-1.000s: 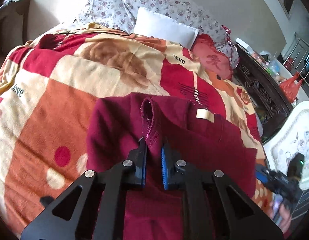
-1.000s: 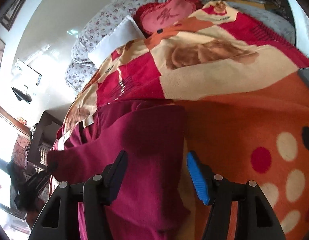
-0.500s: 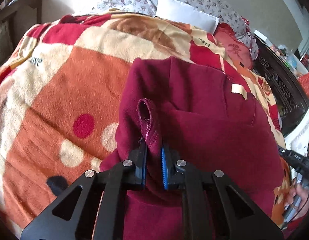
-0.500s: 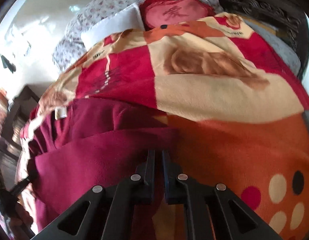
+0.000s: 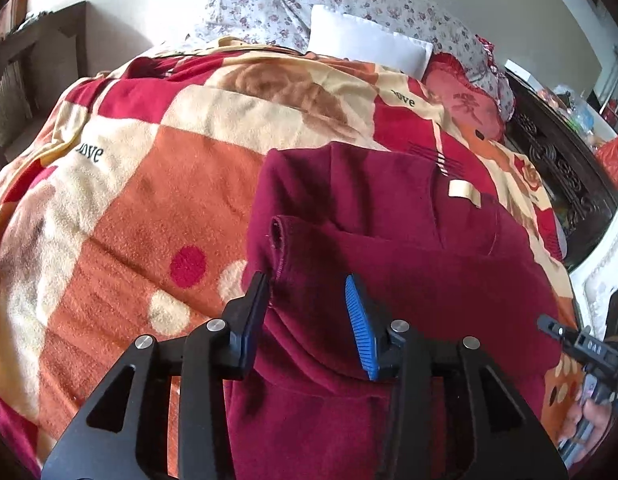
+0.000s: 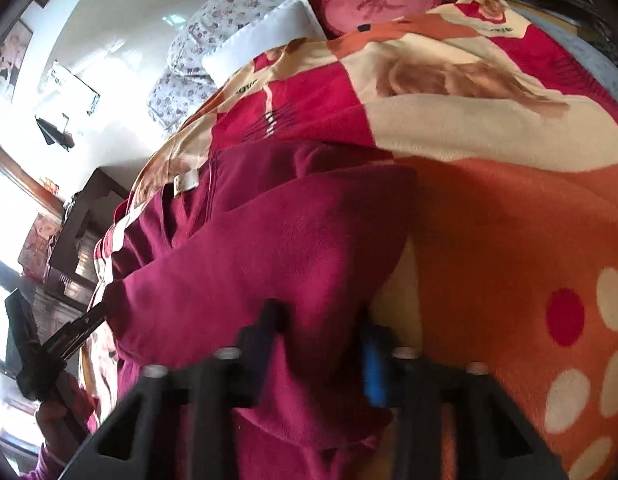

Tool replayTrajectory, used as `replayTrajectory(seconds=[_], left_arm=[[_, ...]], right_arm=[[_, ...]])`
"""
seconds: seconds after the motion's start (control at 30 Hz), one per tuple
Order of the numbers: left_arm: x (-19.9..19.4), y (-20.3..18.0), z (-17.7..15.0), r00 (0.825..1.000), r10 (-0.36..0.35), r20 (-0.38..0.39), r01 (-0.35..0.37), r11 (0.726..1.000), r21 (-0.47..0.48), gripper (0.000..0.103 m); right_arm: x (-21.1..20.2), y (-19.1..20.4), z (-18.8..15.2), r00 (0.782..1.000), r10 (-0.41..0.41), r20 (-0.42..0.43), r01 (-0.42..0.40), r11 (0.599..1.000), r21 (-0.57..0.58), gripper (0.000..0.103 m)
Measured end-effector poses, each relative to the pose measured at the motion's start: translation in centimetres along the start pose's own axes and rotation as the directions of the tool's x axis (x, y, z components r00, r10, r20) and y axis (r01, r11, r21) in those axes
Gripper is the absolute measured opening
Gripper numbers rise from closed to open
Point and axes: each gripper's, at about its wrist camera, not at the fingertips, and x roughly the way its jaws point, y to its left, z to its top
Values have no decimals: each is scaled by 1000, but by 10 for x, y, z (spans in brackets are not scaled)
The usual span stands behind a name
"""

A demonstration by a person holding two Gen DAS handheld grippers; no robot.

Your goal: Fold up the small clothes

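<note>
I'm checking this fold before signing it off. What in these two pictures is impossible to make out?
- Right hand-held gripper: motion-blurred in the right wrist view; whether it touches the maroon garment is unclear.
- Garment's near hem: hidden behind the left hand-held gripper and cut by the bottom edge.
- Cream label: too small to read.
- Blanket: runs past the picture's left edge.

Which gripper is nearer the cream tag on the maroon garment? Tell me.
Left. The left gripper is open over the garment's near folded edge, tag just ahead-right. The right gripper sits at the opposite edge, tag far off.
</note>
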Motion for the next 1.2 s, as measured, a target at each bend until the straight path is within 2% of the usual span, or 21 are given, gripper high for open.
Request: replayTrajectory(seconds=[0.03,0.07,0.17,0.3,0.47,0.6,0.73,0.8,0.9,0.93,0.97,1.03,1.1,1.2], left_arm=[[-2,-2,0,1000,1,5,-1,1000,11,39],[-3,-4,0,1000,0,12,-1,1000,19,39],[0,-8,-1,1000,12,23,-13,999,43,40],[27,-7,-7,998,61,-36,-59,997,57,39],[21,-6,-7,998,64,-16,-63,996,70,39],[16,-3,-4,998,59,13,-59,997,46,39],[28,-5,-5,997,73,-15,-72,996,50,39],[31,-5,-6,997,83,-11,-82,995,54,39],[35,-6,-6,995,93,-21,-92,994,56,39],[36,-6,-6,995,94,-17,-93,994,58,40],[37,-7,-7,995,96,-16,-94,994,60,40],[40,-8,-7,995,101,-19,-100,993,66,41],[43,-9,-7,994,107,-17,-106,992,67,42],[45,-9,-7,993,117,-14,-115,991,66,43]], right_arm=[[-5,0,2,1000,-8,19,8,1000,-9,13],[-11,0,3,999,-28,40,29,999,-22,10],[-20,-5,3,991,-120,62,124,991,-52,9],[1,-17,-4,985,-173,0,172,984,-40,9],[-27,-16,0,988,-151,45,149,988,43,12],[-43,9,1,982,-161,101,164,986,-20,13],[-29,26,9,983,-151,100,160,983,-87,13],[-25,28,14,973,-197,119,209,972,-104,13],[-36,16,23,922,-347,172,354,935,-11,13],[-40,13,25,926,-336,174,338,941,15,13],[-44,9,26,948,-261,180,259,965,34,13],[-43,12,25,974,-154,164,156,988,5,13],[-29,23,23,986,-131,106,139,988,-66,13],[-2,32,20,982,-174,73,182,975,-128,13]])
